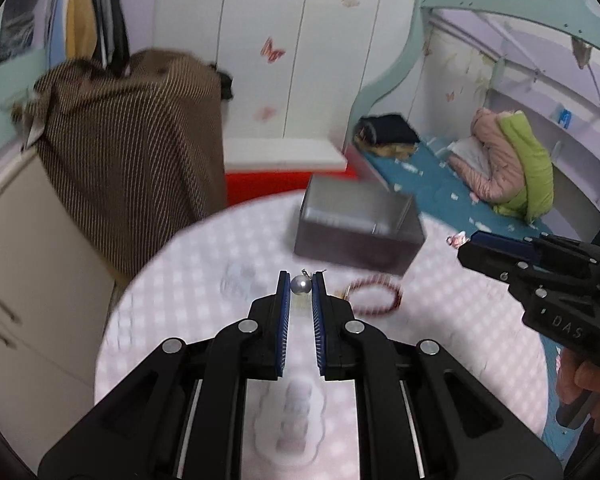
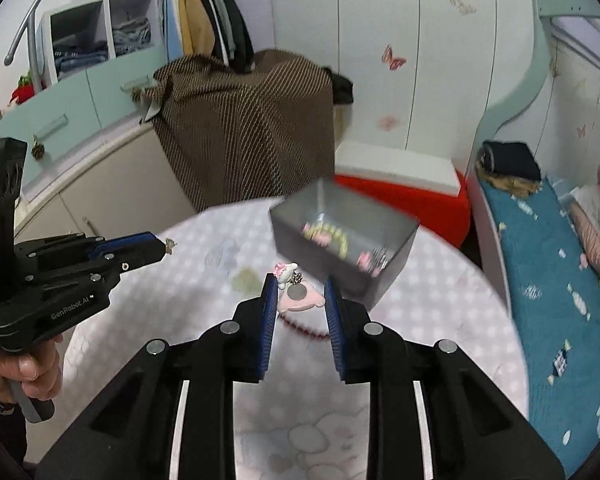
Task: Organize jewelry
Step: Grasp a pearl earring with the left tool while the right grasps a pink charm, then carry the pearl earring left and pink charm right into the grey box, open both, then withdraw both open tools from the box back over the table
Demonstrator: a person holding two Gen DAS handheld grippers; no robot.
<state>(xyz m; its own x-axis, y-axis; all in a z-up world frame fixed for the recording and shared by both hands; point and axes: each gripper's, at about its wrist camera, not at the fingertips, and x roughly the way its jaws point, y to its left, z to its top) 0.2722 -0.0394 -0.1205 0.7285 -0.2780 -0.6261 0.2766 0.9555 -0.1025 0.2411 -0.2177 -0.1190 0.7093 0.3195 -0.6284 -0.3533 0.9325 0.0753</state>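
While the left gripper pinches a grey pearl earring above the round white table, the right gripper reads "DAS". From the right wrist, jaws clamp a pink cartoon hair clip before the grey metal box; the left one reads "GenRobot AI".

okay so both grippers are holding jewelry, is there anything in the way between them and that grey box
Nothing visible. The left gripper holds a pearl earring and the right gripper a pink charm, both lifted above the table. The open grey box sits just beyond them; the red bead bracelet lies flat below.
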